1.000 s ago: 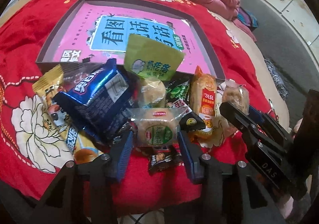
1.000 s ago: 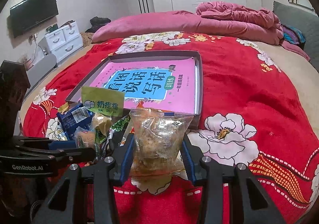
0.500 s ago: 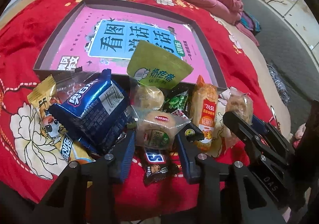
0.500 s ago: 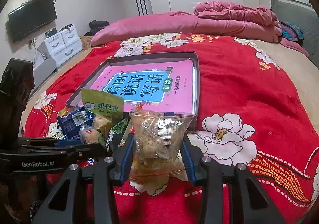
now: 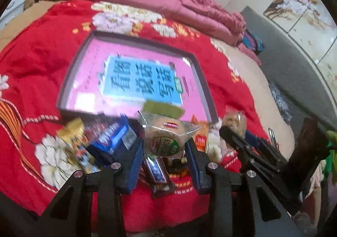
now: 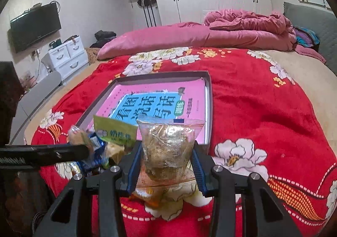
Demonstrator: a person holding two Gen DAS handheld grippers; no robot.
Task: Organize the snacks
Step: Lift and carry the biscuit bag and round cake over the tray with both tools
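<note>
My left gripper is clamped on a round cake packet, raised above the snack pile, and my right gripper is clamped on a clear packet. The shallow box lies straight ahead of both, its near wall just beyond the pile (book cover lining its floor). Its long axis is hard to judge through the fisheye; neither hand is clearly nearer.

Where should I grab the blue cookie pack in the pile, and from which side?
Probably across the short width of the blue cookie pack, near its raised upper end, coming from above. That end tilts up over the yellow packet, so both long edges look exposed there; its lower end is buried beside the left gripper, which already holds a round cake.
</note>
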